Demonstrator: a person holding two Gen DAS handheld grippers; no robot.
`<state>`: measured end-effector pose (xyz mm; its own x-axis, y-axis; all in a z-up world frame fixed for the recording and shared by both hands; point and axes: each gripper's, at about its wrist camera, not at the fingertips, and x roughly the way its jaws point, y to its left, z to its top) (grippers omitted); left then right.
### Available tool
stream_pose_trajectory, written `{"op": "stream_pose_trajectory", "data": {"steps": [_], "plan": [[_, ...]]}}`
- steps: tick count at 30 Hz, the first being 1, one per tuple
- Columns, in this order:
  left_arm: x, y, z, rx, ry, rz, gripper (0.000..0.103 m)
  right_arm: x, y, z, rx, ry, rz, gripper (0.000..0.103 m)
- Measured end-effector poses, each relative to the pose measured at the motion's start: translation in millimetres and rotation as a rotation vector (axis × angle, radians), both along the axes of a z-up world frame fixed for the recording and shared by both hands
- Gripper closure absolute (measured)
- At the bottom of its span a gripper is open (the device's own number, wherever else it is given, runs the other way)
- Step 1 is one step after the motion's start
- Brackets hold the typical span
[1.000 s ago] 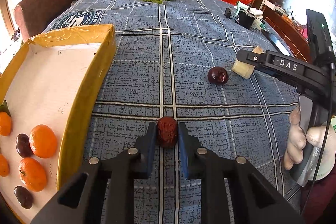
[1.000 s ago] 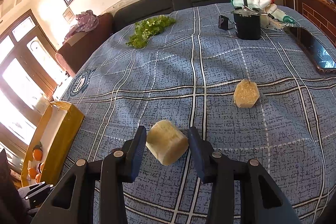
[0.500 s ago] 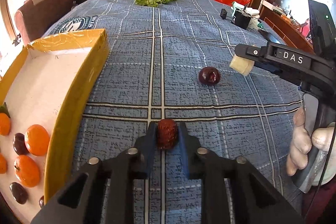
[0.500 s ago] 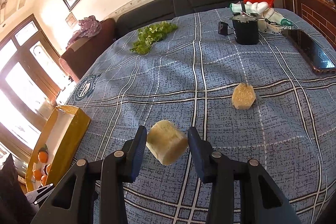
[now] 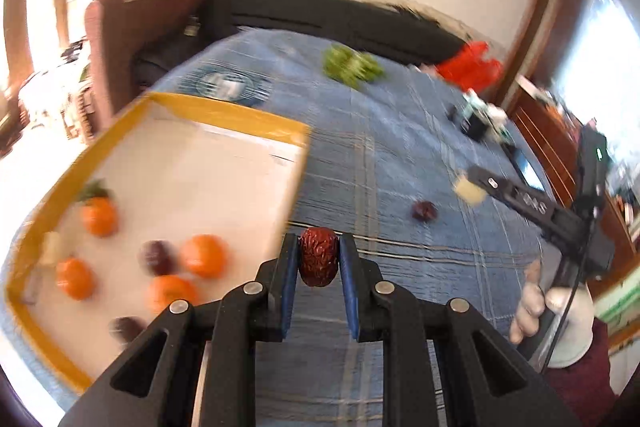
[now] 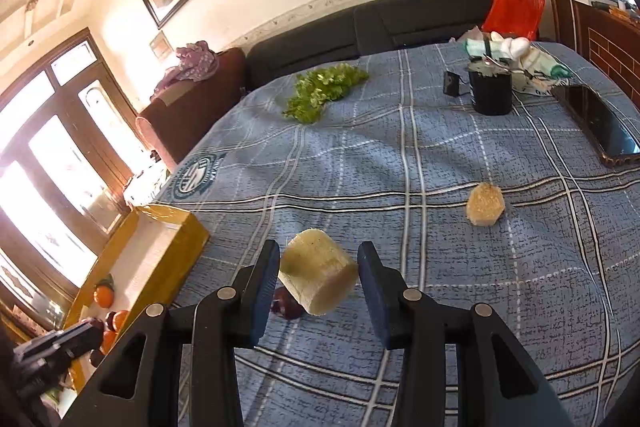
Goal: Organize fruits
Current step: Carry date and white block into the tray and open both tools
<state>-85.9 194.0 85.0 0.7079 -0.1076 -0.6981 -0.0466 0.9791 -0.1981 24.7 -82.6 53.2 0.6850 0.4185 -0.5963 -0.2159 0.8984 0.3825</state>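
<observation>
The left gripper [image 5: 319, 259] is clenched on a red date [image 5: 318, 262], held in the air beside the near right corner of the yellow tray [image 5: 240, 117]. The tray holds oranges [image 5: 204, 255] and dark dates [image 5: 158, 257] (this view is blurred). The right gripper [image 6: 318, 277] grasps a pale cut cylinder [image 6: 318, 277], tilted between its fingers [image 6: 266, 273] above the blue plaid cloth [image 6: 400, 155]. Under the cylinder a loose date [image 6: 286, 306] lies on the cloth, partly hidden. A second pale piece [image 6: 485, 205] lies well apart to the right. Farther off are a phone [image 6: 598, 123], a black can [image 6: 491, 91], leafy greens [image 6: 324, 89] and a red bag [image 6: 514, 7]. In the left view a gloved hand [image 5: 554, 315] grips the right gripper's handle, pointing it down toward the cloth. Both grippers angle downward.
</observation>
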Motion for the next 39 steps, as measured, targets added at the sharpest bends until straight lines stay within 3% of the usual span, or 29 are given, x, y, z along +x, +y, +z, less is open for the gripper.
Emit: {"op": "stream_pose_trajectory", "data": {"steps": [7, 16, 25, 39], "plan": [[-32.9, 75.7, 14.4, -0.042, -0.044, 0.156, 0.083, -27.8, 42.5, 27.9, 0.020, -0.024, 0.098, 0.058], [-52.7, 119.7, 5.8, -0.081, -0.050, 0.235, 0.083, -56.0, 131.8, 54.3, -0.050, -0.057, 0.279, 0.058], [-54.4, 135.9, 1.5, -0.045, -0.041, 0.275, 0.083, -66.8, 193.3, 53.5, -0.106, -0.054, 0.385, 0.058], [-49.8, 121.5, 3.3, 0.037, -0.036, 0.284, 0.083, -71.1, 199.7, 52.1, -0.139, -0.045, 0.402, 0.058]]}}
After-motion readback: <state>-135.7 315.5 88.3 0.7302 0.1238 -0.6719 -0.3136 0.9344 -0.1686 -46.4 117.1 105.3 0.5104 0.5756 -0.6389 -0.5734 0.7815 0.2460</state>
